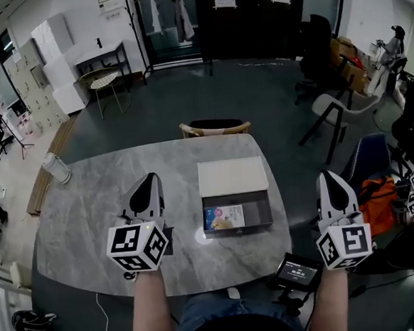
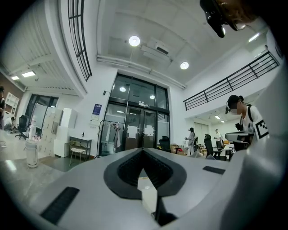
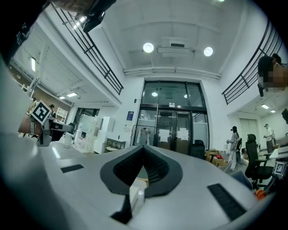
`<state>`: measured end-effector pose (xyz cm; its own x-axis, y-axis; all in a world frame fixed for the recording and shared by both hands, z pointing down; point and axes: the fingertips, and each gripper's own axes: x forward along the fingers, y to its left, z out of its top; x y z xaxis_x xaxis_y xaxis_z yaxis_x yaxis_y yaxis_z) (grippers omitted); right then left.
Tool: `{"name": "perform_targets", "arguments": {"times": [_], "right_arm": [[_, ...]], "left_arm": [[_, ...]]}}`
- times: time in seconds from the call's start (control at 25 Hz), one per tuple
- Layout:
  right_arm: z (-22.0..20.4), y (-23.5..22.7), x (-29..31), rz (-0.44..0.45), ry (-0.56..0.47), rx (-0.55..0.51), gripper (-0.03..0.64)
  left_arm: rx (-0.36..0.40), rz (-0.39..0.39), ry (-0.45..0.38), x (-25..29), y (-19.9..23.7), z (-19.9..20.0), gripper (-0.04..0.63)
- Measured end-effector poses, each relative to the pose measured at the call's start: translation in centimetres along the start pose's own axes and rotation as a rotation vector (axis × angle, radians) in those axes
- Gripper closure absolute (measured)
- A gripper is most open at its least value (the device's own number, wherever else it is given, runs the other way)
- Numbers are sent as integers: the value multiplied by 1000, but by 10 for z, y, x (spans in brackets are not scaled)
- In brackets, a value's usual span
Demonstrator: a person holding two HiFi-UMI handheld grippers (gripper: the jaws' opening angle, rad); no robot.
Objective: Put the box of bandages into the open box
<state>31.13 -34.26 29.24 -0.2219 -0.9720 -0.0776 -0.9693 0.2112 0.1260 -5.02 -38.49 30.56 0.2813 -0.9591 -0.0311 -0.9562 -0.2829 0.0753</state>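
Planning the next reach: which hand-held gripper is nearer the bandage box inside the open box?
Left. The left hand-held gripper sits just left of the bandage box; the right hand-held gripper is farther, beyond the open box's right wall.

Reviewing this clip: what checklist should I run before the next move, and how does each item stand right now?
1. Box of bandages inside the open box: ok, it lies in the box's left part.
2. Lid folded back, opening clear: ok.
3. Left gripper empty, jaws together: ok.
4. Right gripper empty, jaws together: ok.
5. Both grippers apart from the open box, one on either side: ok.
6. Box of bandages lying flat on the bottom: cannot tell.
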Motion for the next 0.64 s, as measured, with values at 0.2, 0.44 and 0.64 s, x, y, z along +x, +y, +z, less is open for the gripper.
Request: {"name": "perform_targets", "arguments": {"times": [0.2,0.44,0.64], "right_arm": [[-1,-1,-2,-13,10,-8,592],[2,2,2,4,23,-28,592],[4,6,2,6,29,-38,592]], "left_arm": [[17,-15,-12,3,-3,4,584],[31,-27,-23,7,-8,12,584],[61,-57,-27,8,-15,13,584]]}}
